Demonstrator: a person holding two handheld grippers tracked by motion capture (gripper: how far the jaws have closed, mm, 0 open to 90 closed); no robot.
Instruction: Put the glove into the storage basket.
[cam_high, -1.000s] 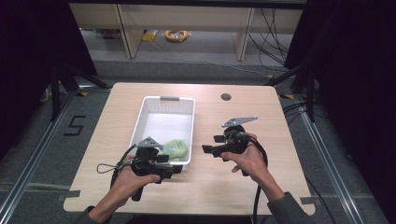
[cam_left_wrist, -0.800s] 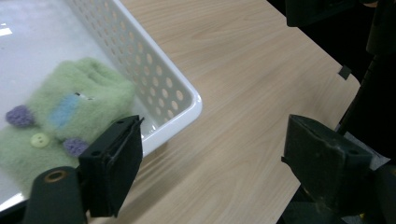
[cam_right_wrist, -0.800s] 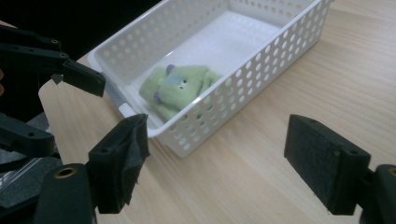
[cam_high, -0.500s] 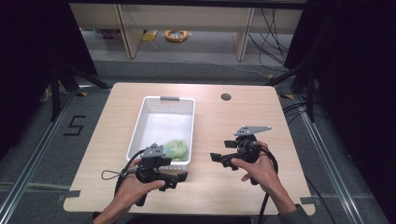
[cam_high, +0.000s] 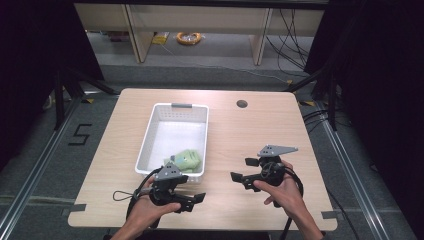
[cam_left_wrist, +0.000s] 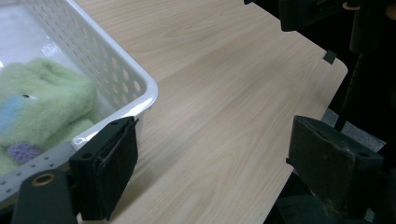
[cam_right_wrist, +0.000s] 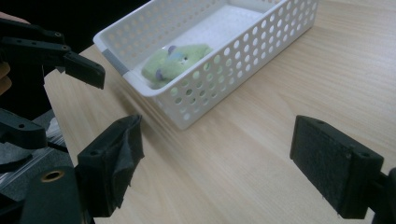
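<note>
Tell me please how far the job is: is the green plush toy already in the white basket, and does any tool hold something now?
Done: the green plush toy lies inside the white basket, at its near end. In hand: nothing; the left tool and the right tool are both open over the bare table, beside the basket. Left: nothing else waits on the table, so the job looks finished.

A light wood desk (cam_high: 235, 135) with rounded corners carries 1 white perforated basket (cam_high: 172, 118), set left of centre with its long side running front to back. A round dark hole (cam_high: 242, 104) sits near the desk's far edge.
</note>
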